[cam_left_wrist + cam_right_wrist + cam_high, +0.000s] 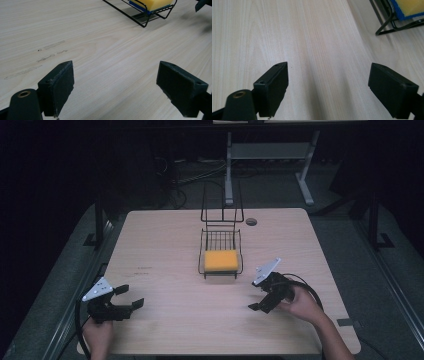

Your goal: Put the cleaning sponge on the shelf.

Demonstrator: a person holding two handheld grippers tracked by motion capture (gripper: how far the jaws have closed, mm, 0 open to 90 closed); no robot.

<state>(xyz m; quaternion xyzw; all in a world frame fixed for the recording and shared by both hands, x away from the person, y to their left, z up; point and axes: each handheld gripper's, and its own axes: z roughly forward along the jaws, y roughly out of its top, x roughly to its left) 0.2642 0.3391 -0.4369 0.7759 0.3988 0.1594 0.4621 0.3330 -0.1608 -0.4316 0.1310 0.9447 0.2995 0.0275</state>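
Pale wood-grain worktop (165,250) fills the centre of the high view, dark floor around it. I see a black wire rack (221,251) in the middle of the frame, its tall wire back rising toward the top, and a yellow sponge (220,260) lying flat in the rack's lower tray; the gripper views show a blue layer under the yellow. I log the left hand-held gripper (131,297) at the lower left of the high view, held by the left hand (97,332) near the worktop's front edge, its jaws spread wide with nothing between them. In the left gripper view both black jaws stand well apart over bare wood, the rack and sponge (152,3) sit at the upper right of that frame, and a few faint scuff marks (47,53) lie on the wood at centre left. I log the right hand-held gripper (260,305) at the lower right of centre in the high view, held by the right hand (305,306), its cable looping back over the wrist; it sits just below and to the right of the rack, apart from it. In the right gripper view its jaws are likewise spread wide and empty over bare wood, with a corner of the rack (387,22) and sponge at the upper right. A round grommet hole (251,221) sits in the worktop right of the rack's back.
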